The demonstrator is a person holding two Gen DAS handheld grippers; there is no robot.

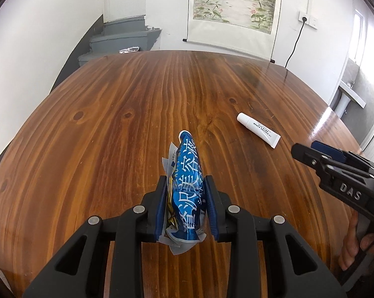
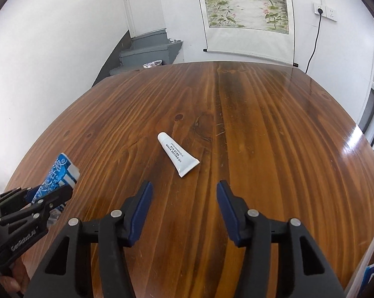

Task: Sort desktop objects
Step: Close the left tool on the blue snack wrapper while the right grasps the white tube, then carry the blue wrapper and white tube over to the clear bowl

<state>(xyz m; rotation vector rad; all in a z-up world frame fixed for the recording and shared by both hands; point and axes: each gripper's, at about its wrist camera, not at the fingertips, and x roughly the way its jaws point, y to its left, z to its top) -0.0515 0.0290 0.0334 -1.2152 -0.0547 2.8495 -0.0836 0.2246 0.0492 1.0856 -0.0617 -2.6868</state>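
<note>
A: Left wrist view? 
B: Left tool clenched on blue packet, lower centre; white tube on bench, right of centre.

A: Right wrist view? 
B: Right tool spread, empty. Tube just ahead at centre, long axis diagonal, cap upper left; right tool looks nearer.

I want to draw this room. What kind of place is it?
Probably a room in a home. A big wooden table stands by a white wall with a hanging scroll painting, grey stairs go up in the corner, and a washbasin shows at the side.
</note>
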